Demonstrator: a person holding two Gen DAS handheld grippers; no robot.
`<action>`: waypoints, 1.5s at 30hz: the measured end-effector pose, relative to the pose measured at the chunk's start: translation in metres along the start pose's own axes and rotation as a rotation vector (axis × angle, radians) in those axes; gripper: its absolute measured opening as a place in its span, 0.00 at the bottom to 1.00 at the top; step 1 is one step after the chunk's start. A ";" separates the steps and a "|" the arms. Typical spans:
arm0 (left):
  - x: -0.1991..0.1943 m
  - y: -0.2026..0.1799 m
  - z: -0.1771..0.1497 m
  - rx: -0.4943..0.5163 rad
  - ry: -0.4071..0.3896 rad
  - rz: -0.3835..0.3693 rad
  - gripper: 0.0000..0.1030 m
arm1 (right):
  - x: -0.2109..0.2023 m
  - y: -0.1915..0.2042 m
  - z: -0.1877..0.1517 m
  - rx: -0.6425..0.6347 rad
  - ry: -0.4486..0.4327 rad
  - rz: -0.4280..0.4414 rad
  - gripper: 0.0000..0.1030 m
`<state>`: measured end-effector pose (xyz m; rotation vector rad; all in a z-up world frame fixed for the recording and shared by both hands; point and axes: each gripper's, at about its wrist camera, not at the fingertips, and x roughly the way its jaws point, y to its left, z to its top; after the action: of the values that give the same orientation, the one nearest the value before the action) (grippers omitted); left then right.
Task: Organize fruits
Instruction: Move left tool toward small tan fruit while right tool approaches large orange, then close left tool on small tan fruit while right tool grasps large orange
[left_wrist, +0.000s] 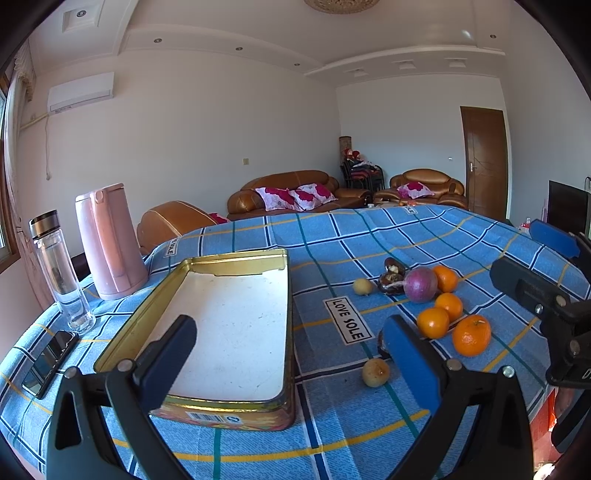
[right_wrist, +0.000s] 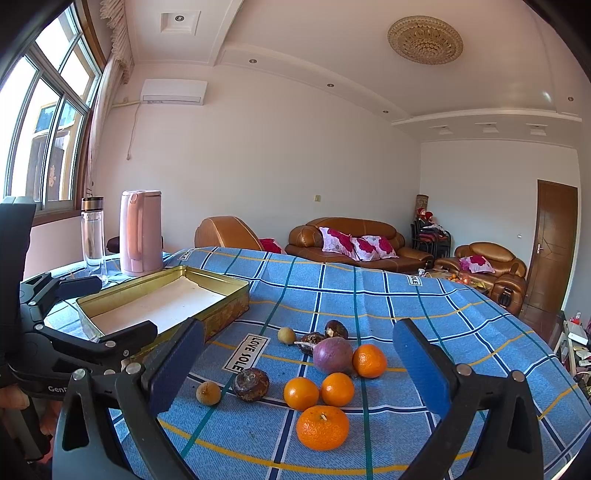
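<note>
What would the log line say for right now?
left tongs: open, empty | right tongs: open, empty | tin: empty | oranges: four, on cloth | stage: nothing picked

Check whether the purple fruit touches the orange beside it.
Cannot tell. In the right wrist view the purple fruit and the orange meet edge to edge with no gap visible, but one may simply overlap the other.

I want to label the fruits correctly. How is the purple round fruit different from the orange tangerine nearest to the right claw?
The purple fruit has dull reddish-purple skin; the nearest tangerine is bright orange. The purple fruit lies farther back, close against another tangerine; the nearest tangerine lies apart from the others. The tangerine shows a small stem stub; no such stub shows on the purple fruit. Both are roundish, whole, and lie on the blue checked cloth.
</note>
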<state>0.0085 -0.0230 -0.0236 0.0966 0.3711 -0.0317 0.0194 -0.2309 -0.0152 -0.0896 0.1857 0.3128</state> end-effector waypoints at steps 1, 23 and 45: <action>0.000 0.000 0.000 0.000 0.000 -0.001 1.00 | 0.000 0.000 0.000 -0.001 0.000 -0.001 0.99; 0.027 -0.036 -0.020 0.061 0.082 -0.081 1.00 | 0.021 -0.028 -0.040 0.028 0.138 -0.045 0.99; 0.063 -0.064 -0.026 0.112 0.259 -0.231 0.72 | 0.069 -0.033 -0.069 -0.009 0.430 0.064 0.47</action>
<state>0.0544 -0.0845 -0.0763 0.1684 0.6378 -0.2707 0.0829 -0.2492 -0.0945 -0.1596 0.6147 0.3557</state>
